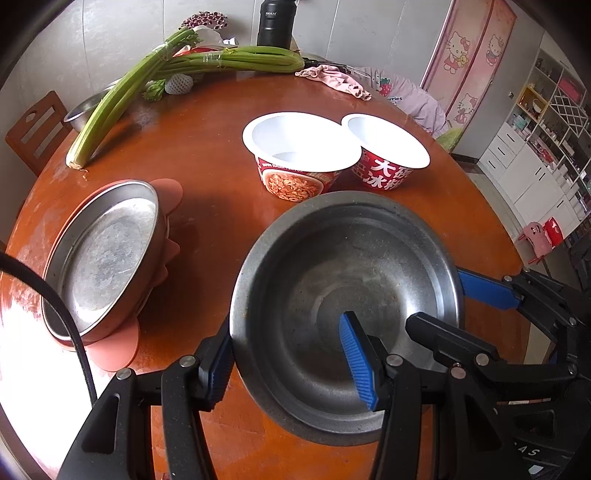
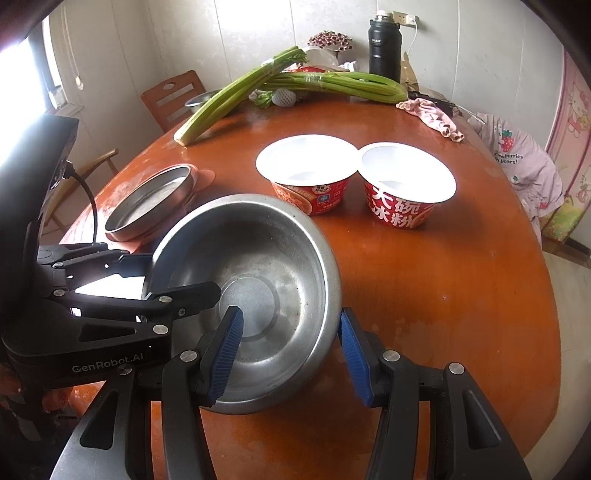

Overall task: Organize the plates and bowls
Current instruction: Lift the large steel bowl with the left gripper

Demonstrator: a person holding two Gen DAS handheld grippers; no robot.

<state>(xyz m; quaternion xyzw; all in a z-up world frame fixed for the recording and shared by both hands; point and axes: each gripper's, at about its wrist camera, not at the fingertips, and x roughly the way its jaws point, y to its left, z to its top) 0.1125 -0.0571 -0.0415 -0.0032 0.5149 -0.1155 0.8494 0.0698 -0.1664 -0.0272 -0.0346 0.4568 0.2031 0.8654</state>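
A steel bowl [image 1: 343, 295] [image 2: 255, 291] sits tilted near the table's front. My left gripper [image 1: 291, 365] straddles its left rim, one finger outside and one inside, wide apart. My right gripper [image 2: 291, 354] straddles its right rim the same way, jaws apart, and shows in the left wrist view [image 1: 491, 291]. The left gripper appears in the right wrist view [image 2: 177, 277]. A steel plate [image 1: 103, 258] [image 2: 151, 199] rests on pink mats [image 1: 122, 350] to the left. Two empty red paper bowls [image 1: 299, 155] [image 1: 384, 151] [image 2: 306, 170] [image 2: 406, 181] stand side by side behind.
Celery stalks [image 1: 184, 62] [image 2: 295, 81], a black flask [image 1: 275, 22] [image 2: 384, 48], a pink cloth [image 1: 336, 81] [image 2: 432, 118] and a small steel bowl [image 1: 81, 110] lie at the round wooden table's [image 2: 461, 295] far side. A wooden chair [image 2: 173, 96] stands beyond.
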